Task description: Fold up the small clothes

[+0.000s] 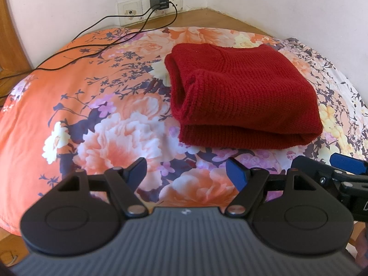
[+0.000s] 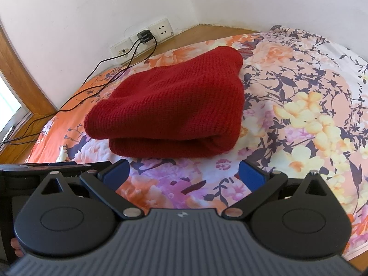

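Observation:
A dark red knitted garment (image 1: 243, 94) lies folded in a thick bundle on the floral sheet (image 1: 96, 105); its rolled layers open toward the left. In the right wrist view the same red bundle (image 2: 170, 110) sits just beyond my fingers, fold edge facing me. My left gripper (image 1: 186, 172) is open over bare sheet, short of the bundle and to its left, holding nothing. My right gripper (image 2: 184, 174) is open as well, a little in front of the bundle's near edge, empty. The right gripper (image 1: 340, 172) shows at the right edge of the left wrist view.
Black cables (image 1: 92, 46) run from a charger (image 1: 158, 3) plugged into wall sockets across the sheet's far left. A wooden ledge (image 2: 207, 31) borders the bed at the wall. A wooden frame (image 2: 20, 73) stands at the left. Floral sheet (image 2: 299, 105) spreads to the right.

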Available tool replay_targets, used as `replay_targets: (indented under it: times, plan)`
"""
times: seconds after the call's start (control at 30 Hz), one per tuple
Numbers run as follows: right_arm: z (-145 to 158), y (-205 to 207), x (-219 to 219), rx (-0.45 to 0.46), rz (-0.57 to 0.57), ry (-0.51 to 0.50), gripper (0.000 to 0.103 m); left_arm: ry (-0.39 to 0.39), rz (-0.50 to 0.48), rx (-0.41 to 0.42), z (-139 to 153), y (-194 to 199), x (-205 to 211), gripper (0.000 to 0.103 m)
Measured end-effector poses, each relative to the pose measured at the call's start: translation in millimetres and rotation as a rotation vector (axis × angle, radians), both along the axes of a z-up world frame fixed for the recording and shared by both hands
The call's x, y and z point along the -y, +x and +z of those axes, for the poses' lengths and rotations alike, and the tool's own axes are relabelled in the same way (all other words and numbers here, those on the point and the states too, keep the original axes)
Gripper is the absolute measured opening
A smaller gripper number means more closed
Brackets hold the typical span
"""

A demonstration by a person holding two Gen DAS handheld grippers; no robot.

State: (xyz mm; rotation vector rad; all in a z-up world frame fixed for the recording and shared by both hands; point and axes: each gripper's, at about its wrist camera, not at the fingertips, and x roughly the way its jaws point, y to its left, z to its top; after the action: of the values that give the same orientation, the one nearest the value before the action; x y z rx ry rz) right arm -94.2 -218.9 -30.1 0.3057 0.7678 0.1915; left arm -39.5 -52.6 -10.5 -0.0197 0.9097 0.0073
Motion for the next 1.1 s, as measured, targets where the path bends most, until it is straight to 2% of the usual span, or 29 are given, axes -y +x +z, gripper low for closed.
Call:
replay_targets:
  times: [1.1]
  plan:
    - [-2.9,3.5,-3.9,-0.004,0.004,0.009,0.103,-0.001,-0.011,0.003,-0.4,0.9,-2.6,0.077]
